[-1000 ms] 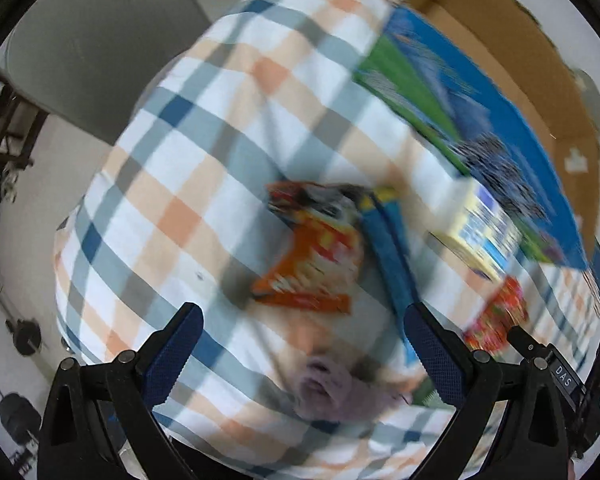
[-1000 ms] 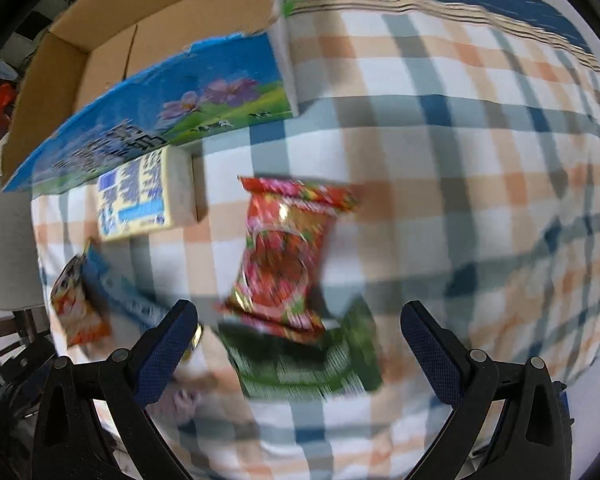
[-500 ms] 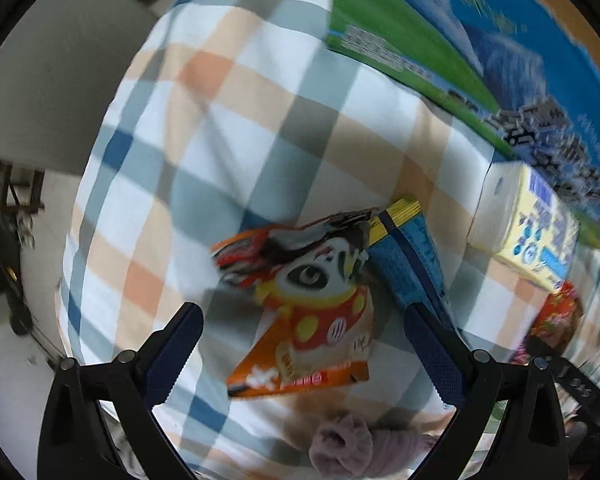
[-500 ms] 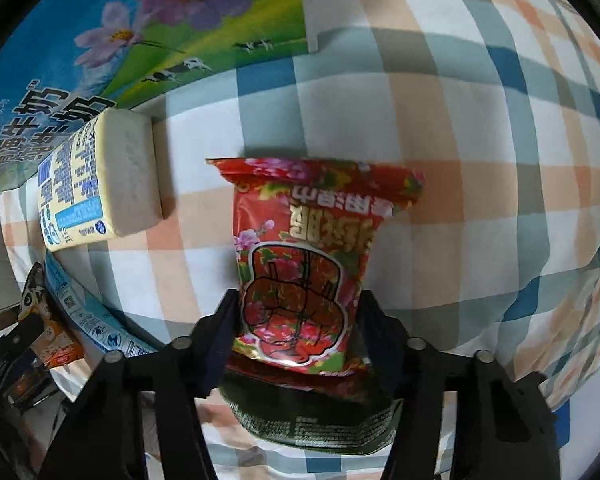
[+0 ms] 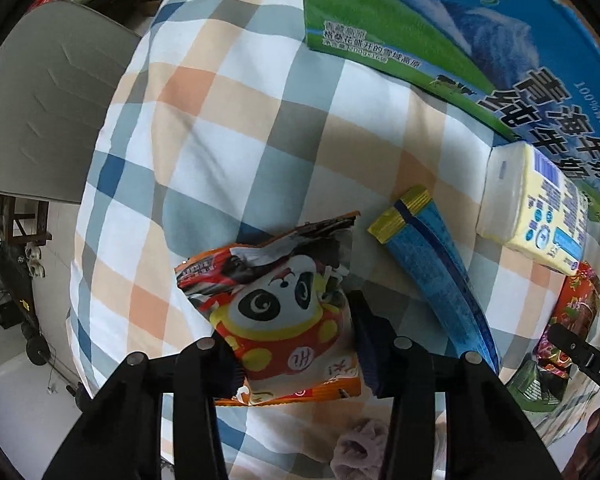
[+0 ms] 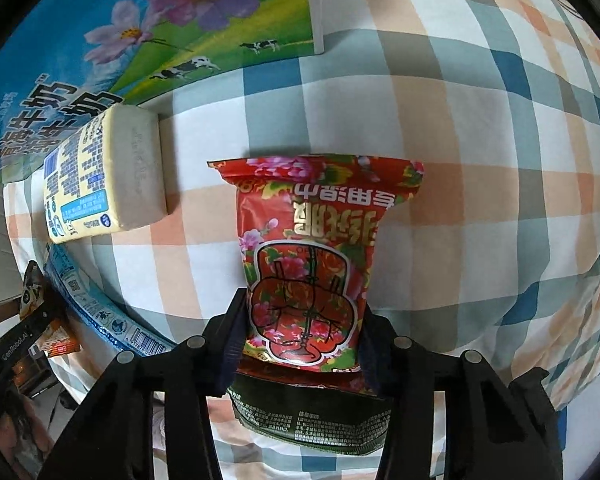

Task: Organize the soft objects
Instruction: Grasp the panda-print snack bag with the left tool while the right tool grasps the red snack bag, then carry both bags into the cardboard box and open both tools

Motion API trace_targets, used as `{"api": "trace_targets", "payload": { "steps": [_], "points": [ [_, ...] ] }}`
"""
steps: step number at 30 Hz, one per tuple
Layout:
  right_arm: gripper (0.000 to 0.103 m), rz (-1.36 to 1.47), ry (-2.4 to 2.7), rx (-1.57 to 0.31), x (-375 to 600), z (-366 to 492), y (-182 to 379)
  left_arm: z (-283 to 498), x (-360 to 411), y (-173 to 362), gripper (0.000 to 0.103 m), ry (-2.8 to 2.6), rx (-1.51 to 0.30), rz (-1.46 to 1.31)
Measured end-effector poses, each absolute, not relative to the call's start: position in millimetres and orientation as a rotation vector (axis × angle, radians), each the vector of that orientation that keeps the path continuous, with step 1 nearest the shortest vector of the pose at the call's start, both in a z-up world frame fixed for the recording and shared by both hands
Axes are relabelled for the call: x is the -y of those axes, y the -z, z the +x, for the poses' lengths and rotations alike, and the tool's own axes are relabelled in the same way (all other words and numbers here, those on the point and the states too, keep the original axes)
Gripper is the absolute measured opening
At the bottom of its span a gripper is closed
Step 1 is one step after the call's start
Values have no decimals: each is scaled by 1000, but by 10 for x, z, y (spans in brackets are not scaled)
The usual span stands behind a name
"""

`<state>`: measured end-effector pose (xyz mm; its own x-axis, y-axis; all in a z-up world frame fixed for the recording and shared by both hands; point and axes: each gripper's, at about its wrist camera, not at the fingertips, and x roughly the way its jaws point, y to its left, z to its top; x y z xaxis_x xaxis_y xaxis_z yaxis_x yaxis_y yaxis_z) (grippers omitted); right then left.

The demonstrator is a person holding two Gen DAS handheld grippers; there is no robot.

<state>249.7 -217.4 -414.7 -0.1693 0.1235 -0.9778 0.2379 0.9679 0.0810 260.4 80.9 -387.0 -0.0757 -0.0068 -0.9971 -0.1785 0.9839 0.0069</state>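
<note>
My left gripper (image 5: 292, 344) is clamped on the orange panda snack bag (image 5: 276, 312), its two blue-padded fingers pressing the lower sides of the bag in the bottom centre of the left wrist view, the bag's crumpled top reaching up toward mid-frame over the checked cloth (image 5: 220, 120). My right gripper (image 6: 300, 340) is closed the same way on the red flowered snack bag (image 6: 312, 260), which fills the centre of the right wrist view with its printed characters upside down. Under that red bag, at the bottom centre of the right view, lies a dark green packet (image 6: 312, 420), touching it; from the left view only a corner of that green shows at the lower right edge. The left view alone shows a grey chair seat (image 5: 52, 120) at the upper left, beyond the cloth's edge, and a mauve fuzzy thing (image 5: 356, 448) at the bottom, partly behind my finger. Both views catch the long blue packet (image 5: 440, 280), lying between the two bags, and the pale yellow tissue pack (image 6: 104, 176) resting against the wall of the blue-and-green milk carton box (image 6: 140, 40). The right view shows the box's flowers and cows in its upper left; the left view shows its mountain face at the upper right.
</note>
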Motion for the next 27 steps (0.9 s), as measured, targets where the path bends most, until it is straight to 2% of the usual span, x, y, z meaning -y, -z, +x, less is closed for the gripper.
{"api": "trace_targets", "payload": {
  "steps": [8,18,24,27],
  "points": [
    [49,313,67,-1718,2157,2386,3910,2375,-803,3433,41,-114,-1576,-194],
    [49,366,-82,-1637,2040,1995,3167,2043,-660,2675,41,52,-1486,-256],
    [49,389,-161,-1570,2112,1780,2693,2203,-190,2066,41,166,-1436,-277],
    [49,394,-180,-1522,2213,1819,2381,2473,-60,1943,41,220,-1430,-283]
  ]
}}
